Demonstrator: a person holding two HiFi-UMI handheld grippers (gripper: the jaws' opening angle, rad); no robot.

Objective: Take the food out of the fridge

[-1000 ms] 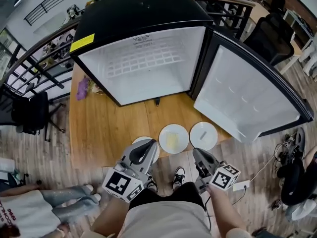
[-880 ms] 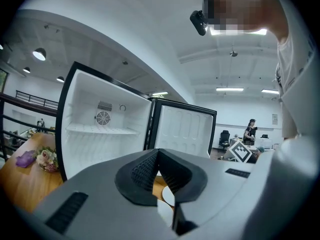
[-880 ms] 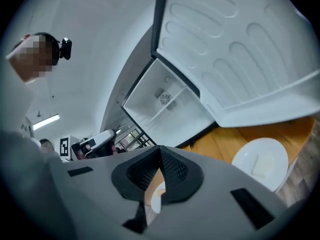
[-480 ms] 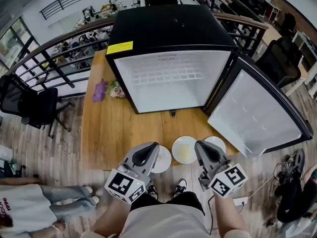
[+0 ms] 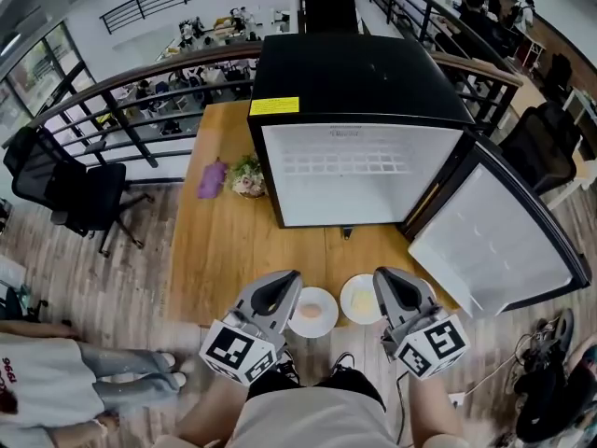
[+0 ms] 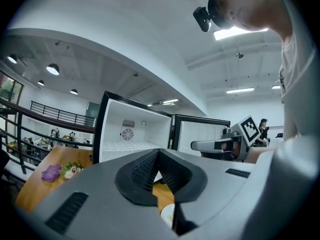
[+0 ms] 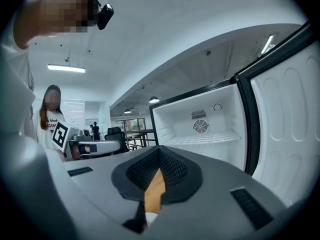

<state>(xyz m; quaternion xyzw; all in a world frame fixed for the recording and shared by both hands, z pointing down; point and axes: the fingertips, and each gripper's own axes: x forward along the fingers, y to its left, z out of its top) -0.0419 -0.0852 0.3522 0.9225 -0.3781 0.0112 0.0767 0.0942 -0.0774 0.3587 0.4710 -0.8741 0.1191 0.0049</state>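
**Wooden table holds the food; fridge bare**

Wooden table [image 5: 233, 250] fills the foreground, and the fridge [image 5: 359, 171] at its far side stands with its door [image 5: 494, 241] swung wide and its shelf bare. Since a second ago my view has pulled back and both tools have lifted. The near plate [image 5: 326, 323], half covered before, now shows whole, and food [image 5: 310, 310] lies on it. A second plate [image 5: 350, 308] beside it carries something yellow. The left gripper [image 5: 284, 278] and right gripper [image 5: 387, 276] hang above the table edge, jaws pressed together with nothing in them. I judge the unloading finished, with only the door left to close.
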